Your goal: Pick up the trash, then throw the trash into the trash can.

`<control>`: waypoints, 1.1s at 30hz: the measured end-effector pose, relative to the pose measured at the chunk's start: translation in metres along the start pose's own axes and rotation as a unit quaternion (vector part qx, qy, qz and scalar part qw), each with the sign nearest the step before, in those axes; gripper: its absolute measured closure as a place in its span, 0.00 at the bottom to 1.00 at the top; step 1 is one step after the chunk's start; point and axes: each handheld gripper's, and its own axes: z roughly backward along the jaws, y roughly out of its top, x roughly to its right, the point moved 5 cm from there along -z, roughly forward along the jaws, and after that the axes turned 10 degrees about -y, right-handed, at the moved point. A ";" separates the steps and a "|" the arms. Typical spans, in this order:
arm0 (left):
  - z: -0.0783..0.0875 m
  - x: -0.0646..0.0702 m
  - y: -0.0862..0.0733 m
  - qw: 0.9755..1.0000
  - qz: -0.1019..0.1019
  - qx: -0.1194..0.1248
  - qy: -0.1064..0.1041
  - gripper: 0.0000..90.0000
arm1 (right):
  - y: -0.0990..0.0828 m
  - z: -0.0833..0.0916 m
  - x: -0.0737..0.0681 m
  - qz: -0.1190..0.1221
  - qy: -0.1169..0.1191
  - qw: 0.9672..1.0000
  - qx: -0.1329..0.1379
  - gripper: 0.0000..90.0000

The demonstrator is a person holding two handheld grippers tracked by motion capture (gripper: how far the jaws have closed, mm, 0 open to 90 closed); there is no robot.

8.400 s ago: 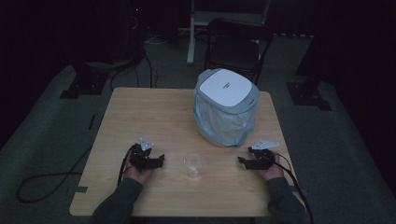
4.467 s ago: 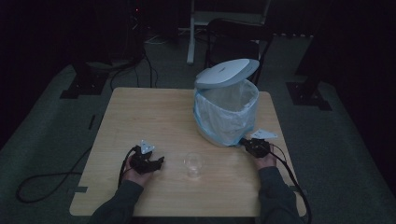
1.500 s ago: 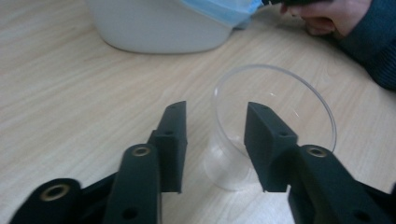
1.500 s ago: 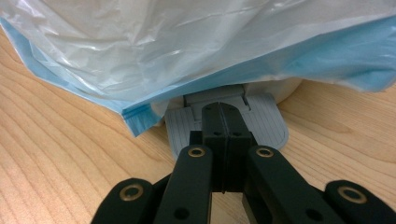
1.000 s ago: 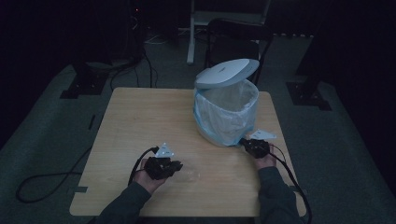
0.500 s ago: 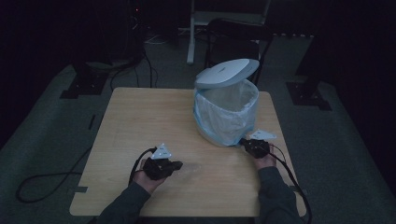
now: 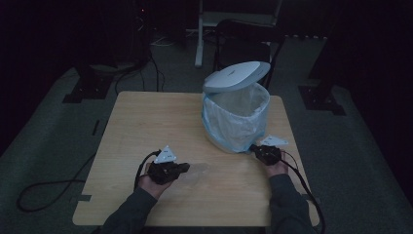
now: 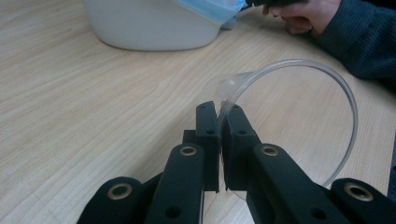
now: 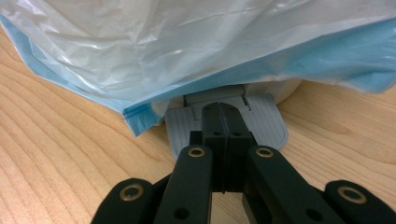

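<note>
Now the left gripper [image 8: 218, 122] pinches the clear cup's [image 8: 299, 116] rim low over the near counter [image 7: 146, 122] — right gripper [image 9: 223, 122], clenched, presses the bin's [image 7: 234, 122] pedal [image 9: 268, 122]; next, probably carry the cup into the open bin

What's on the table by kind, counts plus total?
Pedal bin, lid up: 1
Clear plastic cup: 1
Handheld grippers: 2 (left gripper, right gripper)
Total: 4
</note>
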 end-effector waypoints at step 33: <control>0.006 0.003 0.034 0.999 -0.023 0.038 -0.004 0.97 | 0.000 -0.001 0.001 0.001 0.004 1.000 0.001 1.00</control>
